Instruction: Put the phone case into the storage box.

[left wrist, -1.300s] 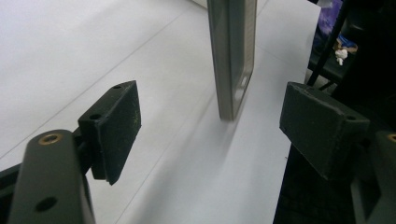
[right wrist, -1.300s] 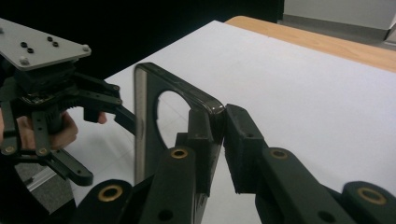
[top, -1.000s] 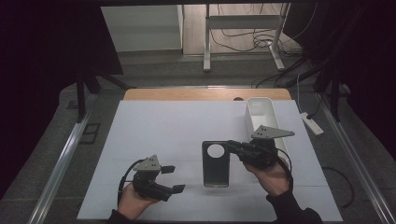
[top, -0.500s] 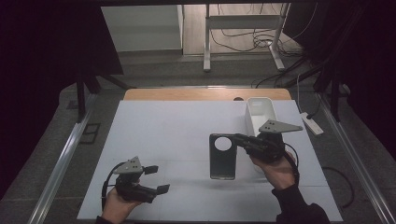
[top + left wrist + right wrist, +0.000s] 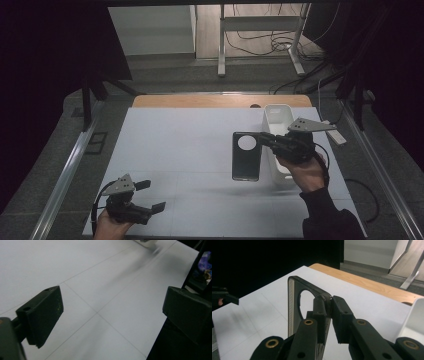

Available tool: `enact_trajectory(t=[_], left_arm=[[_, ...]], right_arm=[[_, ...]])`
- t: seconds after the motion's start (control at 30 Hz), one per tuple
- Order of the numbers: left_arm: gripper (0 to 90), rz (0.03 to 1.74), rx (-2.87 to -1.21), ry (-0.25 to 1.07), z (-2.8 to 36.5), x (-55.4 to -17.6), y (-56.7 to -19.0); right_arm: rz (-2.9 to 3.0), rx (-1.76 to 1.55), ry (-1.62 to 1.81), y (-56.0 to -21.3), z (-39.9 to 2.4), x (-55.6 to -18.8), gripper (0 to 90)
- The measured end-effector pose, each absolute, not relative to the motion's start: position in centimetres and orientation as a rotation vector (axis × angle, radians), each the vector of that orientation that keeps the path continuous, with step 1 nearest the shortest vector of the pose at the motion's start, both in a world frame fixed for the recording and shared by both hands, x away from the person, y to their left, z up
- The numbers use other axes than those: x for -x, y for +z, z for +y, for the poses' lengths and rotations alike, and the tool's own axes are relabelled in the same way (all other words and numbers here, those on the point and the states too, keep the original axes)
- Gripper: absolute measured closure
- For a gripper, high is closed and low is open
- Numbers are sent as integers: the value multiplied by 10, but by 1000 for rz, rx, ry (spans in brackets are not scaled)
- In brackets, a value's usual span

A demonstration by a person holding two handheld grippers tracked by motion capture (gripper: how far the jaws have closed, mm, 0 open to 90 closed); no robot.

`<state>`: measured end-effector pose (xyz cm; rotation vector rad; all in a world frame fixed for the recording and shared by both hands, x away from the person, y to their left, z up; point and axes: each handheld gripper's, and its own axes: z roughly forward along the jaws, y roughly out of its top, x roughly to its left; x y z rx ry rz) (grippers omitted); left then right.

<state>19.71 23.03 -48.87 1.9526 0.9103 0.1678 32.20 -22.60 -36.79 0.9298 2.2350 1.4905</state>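
A dark, see-through phone case [image 5: 245,157] with a round camera hole hangs above the white table, just left of a white bin. My right gripper [image 5: 267,141] is shut on its right edge. In the right gripper view the case [image 5: 295,302] stands upright on edge, with the right gripper [image 5: 329,307] pinching its rim between both pads. My left gripper [image 5: 151,196] sits low near the table's front left corner. Its jaws have just been opening and stand wide apart. In the left gripper view the left gripper [image 5: 112,307] has nothing between its jaws, only the table surface beyond them.
A narrow white bin [image 5: 278,117] stands on the right side of the white table top [image 5: 175,145], also at the right edge of the right gripper view as the bin [image 5: 414,317]. A wooden strip [image 5: 200,101] runs along the far edge. Metal rails flank the table.
My right gripper has carried the phone case right and farther away, closer to the bin. My left hand has drawn back leftwards toward the front corner, its jaws spreading wider.
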Motion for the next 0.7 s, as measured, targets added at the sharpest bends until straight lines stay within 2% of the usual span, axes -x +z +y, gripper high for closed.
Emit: enact_trajectory(t=[0.23,0.7], left_arm=[[2,929,-1956,207,237,-188,-492],[0,1040,-1980,257,253,-174,-497]], right_arm=[[2210,-929,1488,-359,-235,-331,811],[2162,-928,1471,-343,-249,-346,811]])
